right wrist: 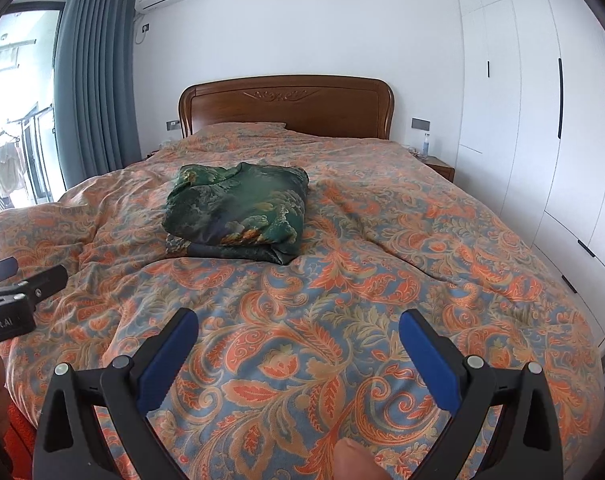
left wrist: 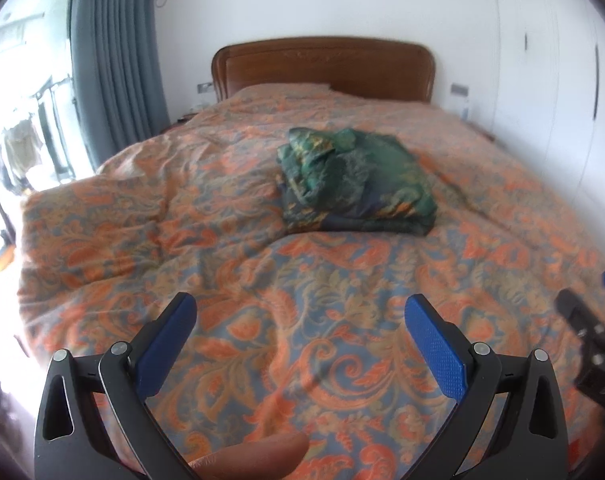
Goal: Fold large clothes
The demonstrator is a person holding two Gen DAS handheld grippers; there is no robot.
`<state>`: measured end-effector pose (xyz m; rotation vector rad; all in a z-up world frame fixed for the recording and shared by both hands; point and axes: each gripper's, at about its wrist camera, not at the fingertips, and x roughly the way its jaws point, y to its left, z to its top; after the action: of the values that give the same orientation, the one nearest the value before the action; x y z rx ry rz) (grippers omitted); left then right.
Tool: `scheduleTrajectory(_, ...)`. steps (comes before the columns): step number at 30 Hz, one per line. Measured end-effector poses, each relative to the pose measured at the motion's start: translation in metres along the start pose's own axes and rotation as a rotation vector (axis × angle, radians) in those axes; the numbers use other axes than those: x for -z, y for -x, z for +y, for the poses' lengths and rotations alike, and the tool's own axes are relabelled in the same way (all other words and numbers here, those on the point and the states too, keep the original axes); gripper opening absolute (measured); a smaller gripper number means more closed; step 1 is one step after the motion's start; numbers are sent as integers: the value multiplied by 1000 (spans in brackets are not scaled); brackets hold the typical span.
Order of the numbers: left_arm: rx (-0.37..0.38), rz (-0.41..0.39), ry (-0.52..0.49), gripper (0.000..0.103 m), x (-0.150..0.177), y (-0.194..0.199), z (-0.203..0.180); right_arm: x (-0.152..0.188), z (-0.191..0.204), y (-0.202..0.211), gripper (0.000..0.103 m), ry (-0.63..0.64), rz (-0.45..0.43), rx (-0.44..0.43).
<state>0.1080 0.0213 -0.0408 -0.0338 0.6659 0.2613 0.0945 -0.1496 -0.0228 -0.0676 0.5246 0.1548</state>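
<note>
Already gathered into a compact, layered bundle, the green patterned garment (right wrist: 238, 210) lies on the orange floral bedspread (right wrist: 342, 320) near the middle of the bed. In the right wrist view it sits at about eleven o'clock from the jaws; in the left wrist view it sits at about one o'clock, which fits two tools held side by side at the foot of the bed and both looking up toward it. Its edges look roughly squared, with a darker layer showing along the near side, so the folding seems largely done, though the top corner is a bit rumpled.

Both tools are well apart from the cloth. The left gripper (left wrist: 300, 340) has its blue pads spread wide with nothing between them, only bedspread below. The right gripper (right wrist: 298, 352) is likewise spread wide and empty. Each shows at the other's edge, at about three and nine o'clock. That wide, clear stance suggests a released or ready position rather than a grasp.

Beyond the bundle, at twelve o'clock, stands the wooden headboard (right wrist: 286, 106). A grey curtain (right wrist: 96, 80) hangs at ten o'clock, and white wardrobe doors (right wrist: 534, 100) fill the two o'clock side.
</note>
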Motion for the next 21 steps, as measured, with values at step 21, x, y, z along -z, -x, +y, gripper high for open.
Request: scheduleTrajectory(21,15,-9,-28,103,1,10,-6,-5,4,8,102,22,-1,7)
